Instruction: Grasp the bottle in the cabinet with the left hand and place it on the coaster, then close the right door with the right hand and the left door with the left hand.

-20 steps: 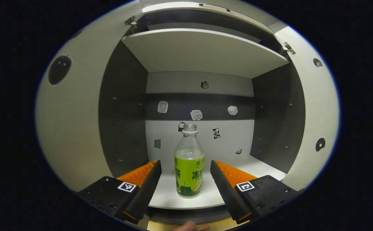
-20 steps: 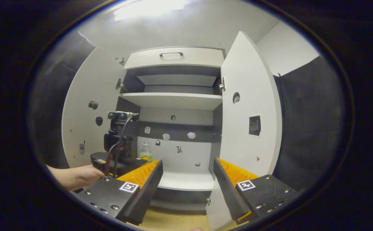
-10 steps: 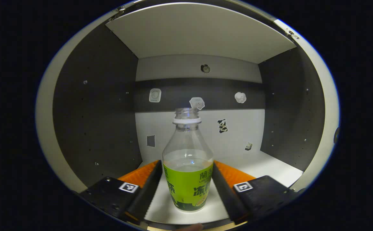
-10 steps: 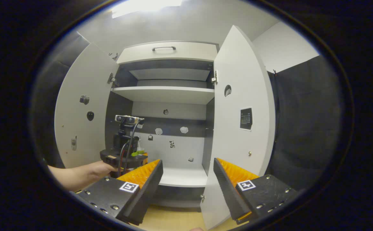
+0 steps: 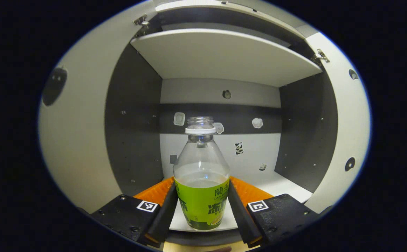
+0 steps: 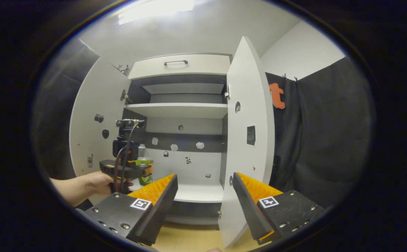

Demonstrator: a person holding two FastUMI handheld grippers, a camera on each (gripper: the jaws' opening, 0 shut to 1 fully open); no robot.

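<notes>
Cabinet (image 5: 224,59): bottle (image 5: 201,182) seemingly gripped, left gripper (image 5: 200,206).

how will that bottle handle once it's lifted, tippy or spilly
The bottle looks thin clear plastic, so the left tongs may dent it. It has no cap, so tilting could spill. Only about half full, it is probably light.

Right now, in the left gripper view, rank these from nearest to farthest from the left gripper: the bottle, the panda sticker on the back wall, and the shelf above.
1. bottle: between the left gripper fingers, pressed on both sides.
2. shelf: overhead, its front edge nearer than the back wall.
3. panda sticker: on the back wall, right of the bottle.
</notes>
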